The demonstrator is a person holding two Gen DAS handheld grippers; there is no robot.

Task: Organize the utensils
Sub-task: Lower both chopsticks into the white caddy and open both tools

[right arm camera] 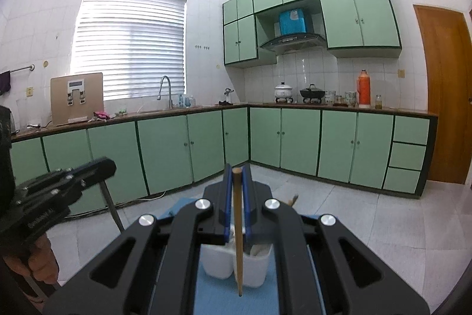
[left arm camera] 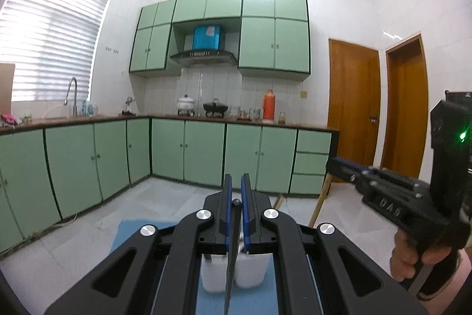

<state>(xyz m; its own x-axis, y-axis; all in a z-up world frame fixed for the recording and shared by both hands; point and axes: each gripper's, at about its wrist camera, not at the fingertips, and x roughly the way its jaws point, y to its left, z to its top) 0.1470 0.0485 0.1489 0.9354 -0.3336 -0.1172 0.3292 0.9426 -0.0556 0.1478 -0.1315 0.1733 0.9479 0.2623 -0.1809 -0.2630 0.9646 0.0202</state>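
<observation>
While left tongs [left arm camera: 236, 191] pinch slim black utensil [left arm camera: 231, 262], right tongs [right arm camera: 237, 182] pinch round wooden chopstick [right arm camera: 238, 241].

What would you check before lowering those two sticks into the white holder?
1. Left gripper has a firm hold on the dark utensil: ok, blue pads closed on it.
2. Right gripper holds the wooden stick: ok, clamped between the pads.
3. Both utensils hang roughly upright, tips down: ok.
4. White holder sits below on the blue mat: ok.
5. Room in the holder: the right compartment already holds something pale; how full it is, cannot tell.
6. The two grippers are apart from each other: ok, each shows at the edge of the other's view.
</observation>
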